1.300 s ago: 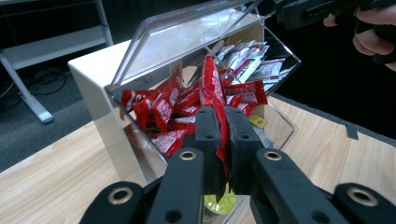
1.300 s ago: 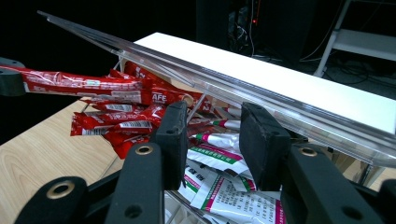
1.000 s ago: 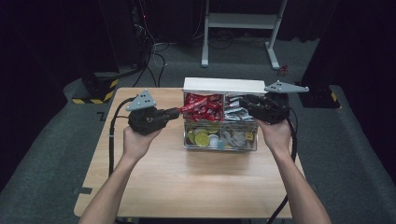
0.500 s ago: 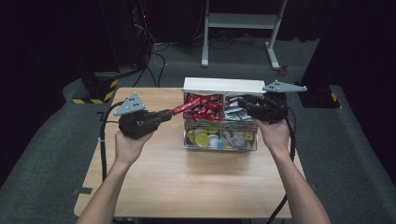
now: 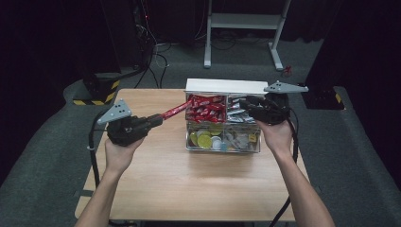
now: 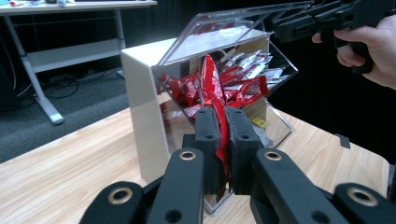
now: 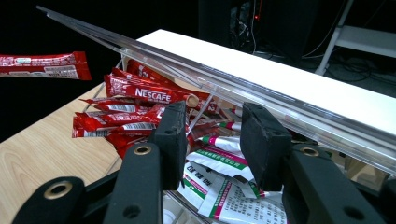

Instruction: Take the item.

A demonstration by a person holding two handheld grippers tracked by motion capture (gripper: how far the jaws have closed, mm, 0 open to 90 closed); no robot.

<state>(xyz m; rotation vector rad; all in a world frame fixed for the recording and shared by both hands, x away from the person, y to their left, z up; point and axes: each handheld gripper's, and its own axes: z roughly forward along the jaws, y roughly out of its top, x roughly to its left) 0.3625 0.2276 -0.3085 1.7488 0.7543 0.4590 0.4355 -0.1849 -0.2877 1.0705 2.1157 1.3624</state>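
Two grippers are noted. We find the left gripper (image 5: 158,119) at centre-left of the high view, forearm rising from the bottom edge, jaws clamped on a red sachet (image 5: 177,109) that hangs over the table (image 5: 189,189) just left of the clear box (image 5: 222,147). Since the earlier frame it has drawn further left, the sachet now outside the box. The right gripper (image 7: 212,140), jaws apart, props the lid (image 7: 210,70).

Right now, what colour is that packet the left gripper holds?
Red; the packet shows best in the left gripper view.
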